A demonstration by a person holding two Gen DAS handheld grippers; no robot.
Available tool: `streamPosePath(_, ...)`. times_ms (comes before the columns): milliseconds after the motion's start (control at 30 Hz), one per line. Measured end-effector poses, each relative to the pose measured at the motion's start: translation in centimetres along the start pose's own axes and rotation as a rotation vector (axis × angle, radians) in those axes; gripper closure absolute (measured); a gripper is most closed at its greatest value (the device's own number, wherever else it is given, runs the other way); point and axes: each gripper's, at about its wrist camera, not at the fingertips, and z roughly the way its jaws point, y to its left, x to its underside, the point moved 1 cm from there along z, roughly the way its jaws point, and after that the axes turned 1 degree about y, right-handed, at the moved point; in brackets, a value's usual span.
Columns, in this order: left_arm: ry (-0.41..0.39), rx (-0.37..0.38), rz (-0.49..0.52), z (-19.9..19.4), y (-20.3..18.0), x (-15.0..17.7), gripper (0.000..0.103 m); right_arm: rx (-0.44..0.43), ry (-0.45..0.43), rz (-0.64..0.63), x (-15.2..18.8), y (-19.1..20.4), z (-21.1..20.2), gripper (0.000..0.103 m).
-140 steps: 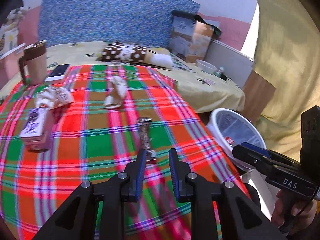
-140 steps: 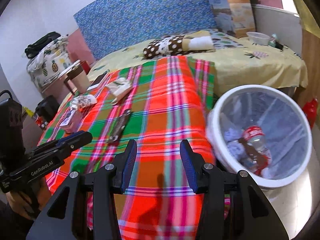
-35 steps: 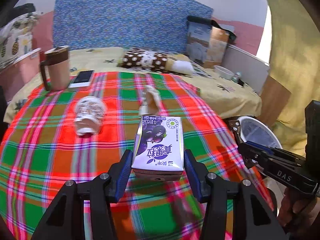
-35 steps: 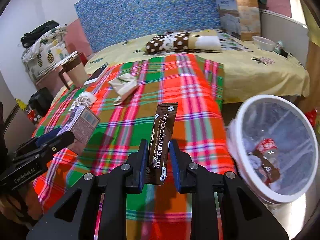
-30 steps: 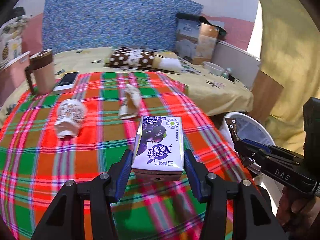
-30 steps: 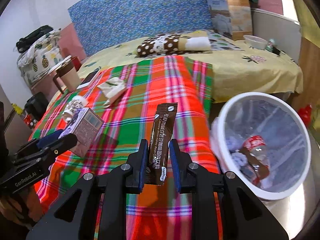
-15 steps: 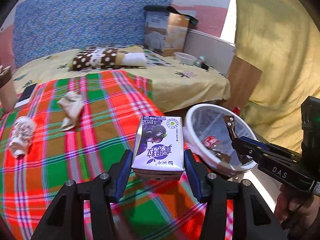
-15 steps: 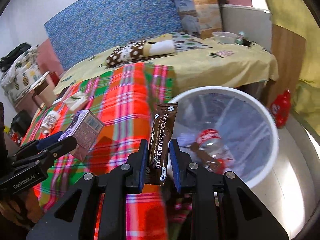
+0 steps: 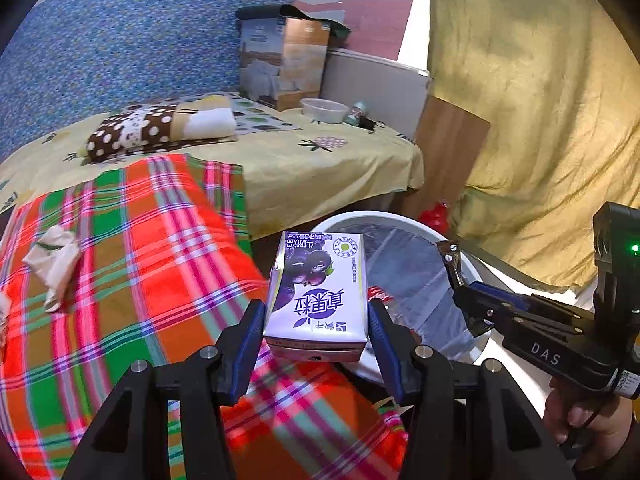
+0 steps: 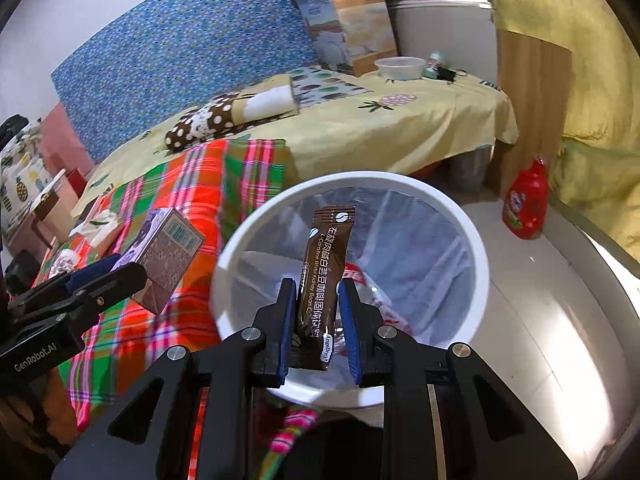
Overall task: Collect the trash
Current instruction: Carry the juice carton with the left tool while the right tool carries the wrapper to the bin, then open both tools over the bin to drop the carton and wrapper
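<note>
The white trash bin is my landmark, standing on the floor just beside the bed's plaid blanket. It is lined with a clear bag and already holds a crushed bottle with a red label, so some collecting is done. My right gripper is clamped on a brown coffee sachet, which hangs upright over the bin's mouth; I judge it only needs letting go. My left gripper is closed on a purple drink carton, held near the bin's rim on the blanket side, not yet clearly over the opening. Neither piece is in the bin yet.

Left on the blanket, well away from the bin, lies a crumpled tissue, and further off a small white patterned thing that I cannot identify; it is cut off at the frame edge in the left view.

The bottom of the bin is half hidden behind the sachet and my fingers, so I cannot tell what else is in there. Most of the blanket's near side is out of view, so more trash could remain.
</note>
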Motion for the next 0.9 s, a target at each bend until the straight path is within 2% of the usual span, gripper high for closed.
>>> streamPosePath(333,0.036,0.049,0.033,3.8,-2.3,-1.0,0.051,0.027,0.037,0.013,-0.5,-2.2,1.4,0.079)
streamPosePath(633,0.078,0.059,0.054,6.5,-3.6,-1.4,0.051,0.055,0.075,0.029,-0.5,-3.8,2.4,0.077)
streamPosePath(900,0.071,0.077,0.048,7.1,-3.9,-1.6,0.050,0.054,0.062,0.046,-0.5,-4.2,2.1,0.068)
